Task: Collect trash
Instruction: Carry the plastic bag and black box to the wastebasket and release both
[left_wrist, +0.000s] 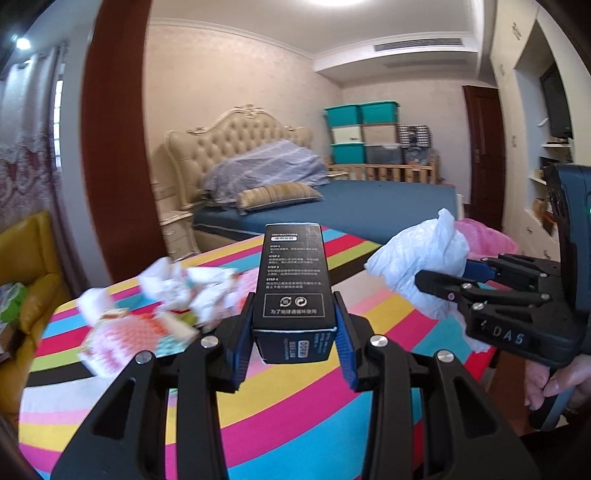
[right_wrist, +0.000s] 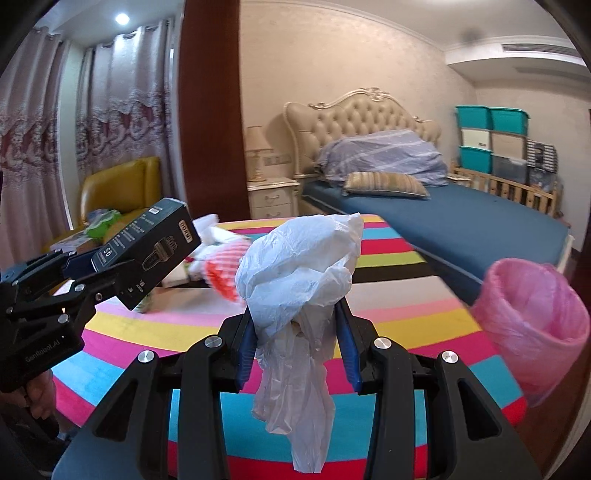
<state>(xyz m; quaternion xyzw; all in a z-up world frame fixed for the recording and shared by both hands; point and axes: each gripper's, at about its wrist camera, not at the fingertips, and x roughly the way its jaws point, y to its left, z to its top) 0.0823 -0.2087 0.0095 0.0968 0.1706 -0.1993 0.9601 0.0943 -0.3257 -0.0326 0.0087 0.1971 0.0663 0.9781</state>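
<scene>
My left gripper (left_wrist: 293, 332) is shut on a black carton box (left_wrist: 293, 280) with white print, held above the striped table; it also shows in the right wrist view (right_wrist: 147, 251). My right gripper (right_wrist: 295, 332) is shut on a crumpled white plastic bag (right_wrist: 299, 266), which hangs down between the fingers; it shows in the left wrist view (left_wrist: 421, 258) at the right. A pink-lined trash bin (right_wrist: 532, 317) stands at the table's right side, to the right of the right gripper. More crumpled paper and wrappers (left_wrist: 159, 306) lie on the table to the left.
The table has a bright striped cloth (left_wrist: 295, 424). A bed (right_wrist: 443, 218) with blue sheet stands behind it. A yellow chair (right_wrist: 122, 192) with clutter stands at the left, by a dark wooden post (right_wrist: 210, 110). Storage bins (right_wrist: 491, 140) are stacked in the far corner.
</scene>
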